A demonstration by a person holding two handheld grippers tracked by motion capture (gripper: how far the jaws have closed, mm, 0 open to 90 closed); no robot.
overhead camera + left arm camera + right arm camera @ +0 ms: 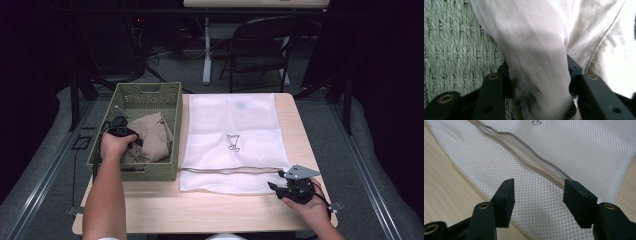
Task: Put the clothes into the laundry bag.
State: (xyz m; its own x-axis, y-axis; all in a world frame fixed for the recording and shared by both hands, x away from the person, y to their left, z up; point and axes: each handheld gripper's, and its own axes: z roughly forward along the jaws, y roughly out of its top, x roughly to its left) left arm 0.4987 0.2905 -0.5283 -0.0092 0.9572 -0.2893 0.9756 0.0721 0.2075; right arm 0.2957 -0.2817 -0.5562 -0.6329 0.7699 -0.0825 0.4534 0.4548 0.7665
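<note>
In the woven basket at the table's left edge, our left gripper pinches a fold of the soft, light beige garment, while our right gripper, jaws wide, hovers over the limp mesh laundry bag near its zipper.

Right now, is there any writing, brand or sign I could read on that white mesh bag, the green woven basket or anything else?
No readable words or numbers anywhere.
White mesh laundry bag: a small dark outline mark, a symbol, not letters.
Green woven basket: no label.
Beige cloth in the basket: no print.
</note>
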